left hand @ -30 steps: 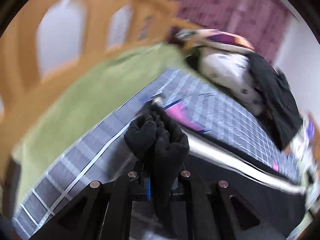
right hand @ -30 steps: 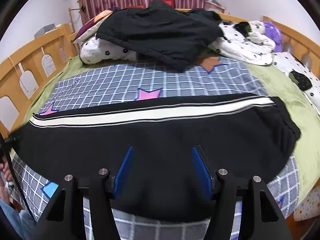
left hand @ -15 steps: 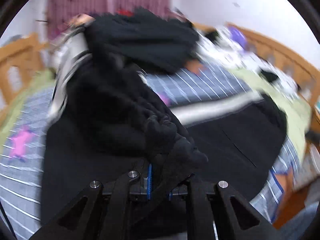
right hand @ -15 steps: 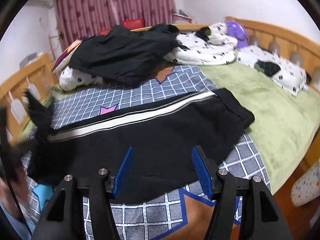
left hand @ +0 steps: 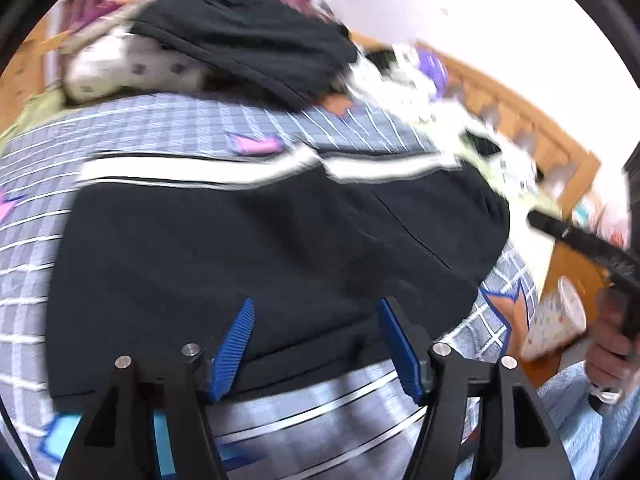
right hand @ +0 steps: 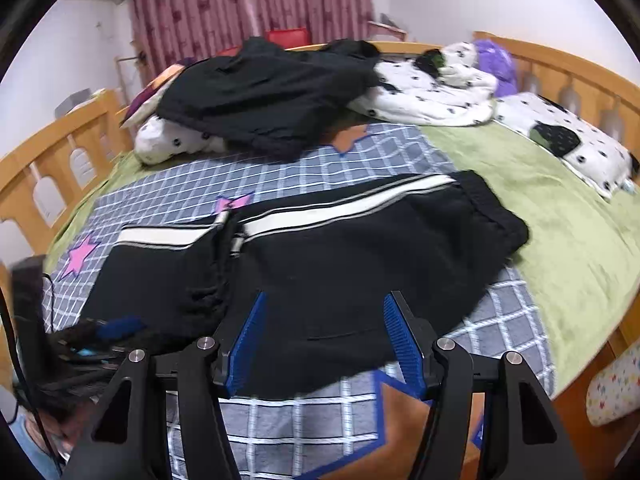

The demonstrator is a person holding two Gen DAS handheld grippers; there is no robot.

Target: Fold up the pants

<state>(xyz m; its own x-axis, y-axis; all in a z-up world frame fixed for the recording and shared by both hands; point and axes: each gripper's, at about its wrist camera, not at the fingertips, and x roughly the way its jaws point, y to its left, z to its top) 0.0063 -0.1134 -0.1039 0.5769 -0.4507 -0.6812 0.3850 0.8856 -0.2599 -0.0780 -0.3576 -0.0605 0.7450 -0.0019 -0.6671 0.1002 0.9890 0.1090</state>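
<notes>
While its jaws just opened, left hand-held gripper (left hand: 316, 344) seemingly tilts over pants (left hand: 256, 240).

Your left wrist camera looks down along its own blue-padded fingers (left hand: 236, 348) from the near edge of the bed, close over the black pants (left hand: 248, 248), facing the far headboard. Your right wrist camera looks the same way from slightly further right. Both share the pants (right hand: 352, 264), checked blanket (right hand: 280, 172) and far black heap (right hand: 260, 96).
</notes>
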